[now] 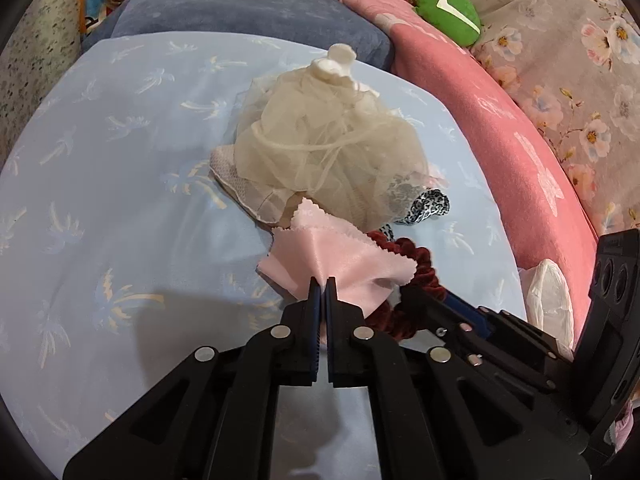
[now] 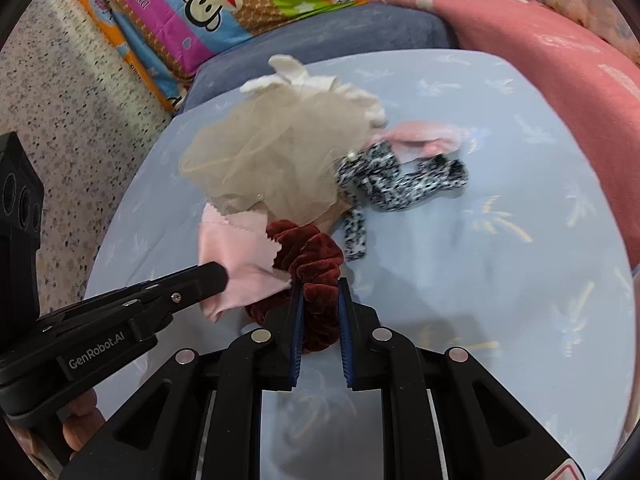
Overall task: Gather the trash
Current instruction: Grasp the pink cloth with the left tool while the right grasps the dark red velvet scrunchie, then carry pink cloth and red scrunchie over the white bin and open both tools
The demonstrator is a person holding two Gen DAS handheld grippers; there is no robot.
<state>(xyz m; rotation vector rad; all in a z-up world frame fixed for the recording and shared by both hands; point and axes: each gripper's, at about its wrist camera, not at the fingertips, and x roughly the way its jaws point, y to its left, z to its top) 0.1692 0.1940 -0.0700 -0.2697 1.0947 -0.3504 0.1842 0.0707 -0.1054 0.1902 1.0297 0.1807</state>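
Observation:
A heap of scraps lies on a light blue cloth-covered surface [image 1: 100, 200]. My left gripper [image 1: 322, 280] is shut on a pink satin cloth piece [image 1: 340, 256]; it also shows in the right wrist view [image 2: 236, 256], pinched by the left gripper [image 2: 218, 274]. My right gripper [image 2: 320, 284] is shut on a dark red velvet scrunchie [image 2: 316, 256], which shows in the left wrist view [image 1: 424, 264] too. Behind them lie a beige tulle bundle [image 1: 316, 140] [image 2: 272, 156], white fabric bits [image 1: 332, 62] and a black-and-white patterned strip [image 2: 392, 184] [image 1: 428, 204].
A pink blanket [image 1: 512, 140] runs along the right side. A grey-blue cushion [image 1: 248, 12] and colourful cartoon packs [image 2: 200, 4] lie behind. A green plush [image 1: 448, 12] sits at the back. A white plastic bag [image 1: 548, 292] lies at the right edge. Speckled floor [image 2: 72, 112] is left.

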